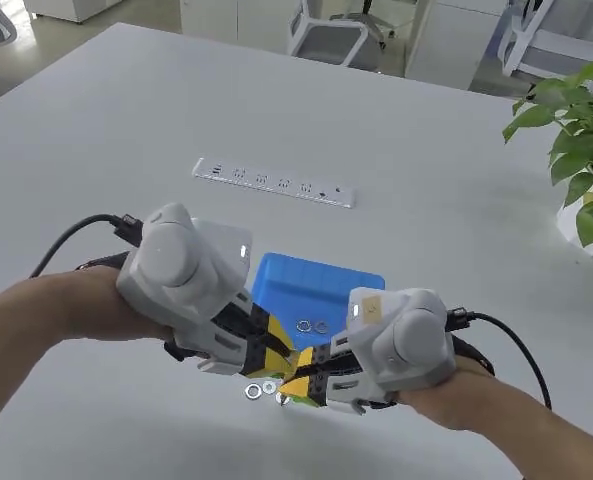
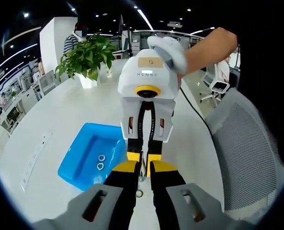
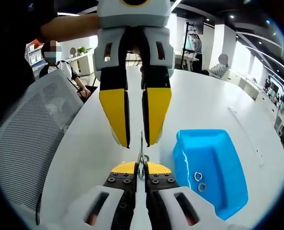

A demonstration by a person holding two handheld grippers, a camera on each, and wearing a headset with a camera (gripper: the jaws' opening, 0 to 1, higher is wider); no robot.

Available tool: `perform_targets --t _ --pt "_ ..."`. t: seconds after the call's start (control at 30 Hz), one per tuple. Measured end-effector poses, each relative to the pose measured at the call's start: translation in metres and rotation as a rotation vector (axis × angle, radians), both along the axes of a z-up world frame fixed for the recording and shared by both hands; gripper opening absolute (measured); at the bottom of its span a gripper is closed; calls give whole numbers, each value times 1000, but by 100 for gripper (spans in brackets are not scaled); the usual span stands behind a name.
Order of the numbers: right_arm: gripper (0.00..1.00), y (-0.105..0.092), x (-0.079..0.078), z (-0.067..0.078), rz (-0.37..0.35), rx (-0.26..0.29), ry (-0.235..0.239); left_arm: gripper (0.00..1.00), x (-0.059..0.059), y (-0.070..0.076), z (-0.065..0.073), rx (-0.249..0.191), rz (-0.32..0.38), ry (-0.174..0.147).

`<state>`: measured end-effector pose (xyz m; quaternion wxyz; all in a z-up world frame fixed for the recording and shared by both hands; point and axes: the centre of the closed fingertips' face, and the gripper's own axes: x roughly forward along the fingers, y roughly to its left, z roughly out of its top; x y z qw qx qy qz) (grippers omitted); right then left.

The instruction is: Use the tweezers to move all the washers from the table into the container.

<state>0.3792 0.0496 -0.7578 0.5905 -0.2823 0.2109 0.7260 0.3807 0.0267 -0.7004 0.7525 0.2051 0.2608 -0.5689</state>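
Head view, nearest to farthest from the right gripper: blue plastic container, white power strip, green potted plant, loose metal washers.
From the right gripper:
1. Loose metal washers, on the table at its tips.
2. Blue plastic container, just behind.
3. White power strip, mid-table.
4. Green potted plant, far right.

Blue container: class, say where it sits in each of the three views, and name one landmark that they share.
Head view: blue container at lower centre.
Left gripper view: blue container at lower left.
Right gripper view: blue container at lower right.
Shared landmark: the two washers lying inside it.
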Motion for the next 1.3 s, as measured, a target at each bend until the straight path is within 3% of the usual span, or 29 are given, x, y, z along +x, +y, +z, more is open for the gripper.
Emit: perform_targets --t 0.3,0.6,1.03,1.3 --pt "5 -1 -1 0 -1 0 0 26 -1 9 4 -16 35 -14" --pt "6 -2 -2 6 1 5 -3 39 -6 19 7 -69 107 2" --pt "6 -3 -3 30 27 13 -29 66 -12 34 9 -108 208 11" --pt "6 -3 -4 45 50 13 -38 76 -15 42 12 -129 247 11"
